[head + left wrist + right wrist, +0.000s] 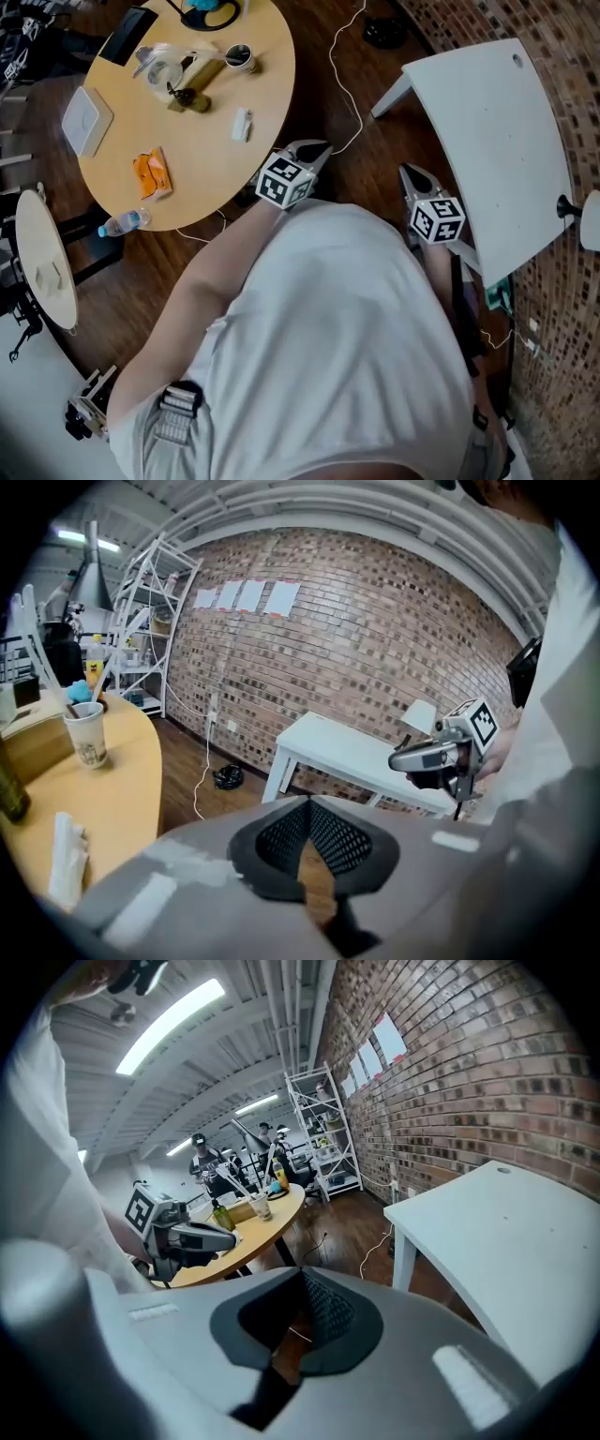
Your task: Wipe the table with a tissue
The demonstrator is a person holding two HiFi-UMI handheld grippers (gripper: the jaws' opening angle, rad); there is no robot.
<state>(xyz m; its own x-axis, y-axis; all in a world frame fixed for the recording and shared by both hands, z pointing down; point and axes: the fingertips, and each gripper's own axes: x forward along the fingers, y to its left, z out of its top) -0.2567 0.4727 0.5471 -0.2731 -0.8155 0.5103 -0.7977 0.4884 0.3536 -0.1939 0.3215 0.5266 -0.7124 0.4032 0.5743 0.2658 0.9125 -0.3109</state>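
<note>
While both grippers hang over the floor (319, 89) between two tables, the left gripper (317, 148) has its jaws pressed together on nothing, just off the round tabletop's (211, 183) right edge. The right gripper (410, 174) also shows jaws together and empty, close beside the white tabletop (487, 122) at right. A white folded piece, probably the tissue (242, 124), lies on the round tabletop left of the left gripper, untouched, with a cup (239, 57) beyond it and an orange packet (153, 173) farther left.
</note>
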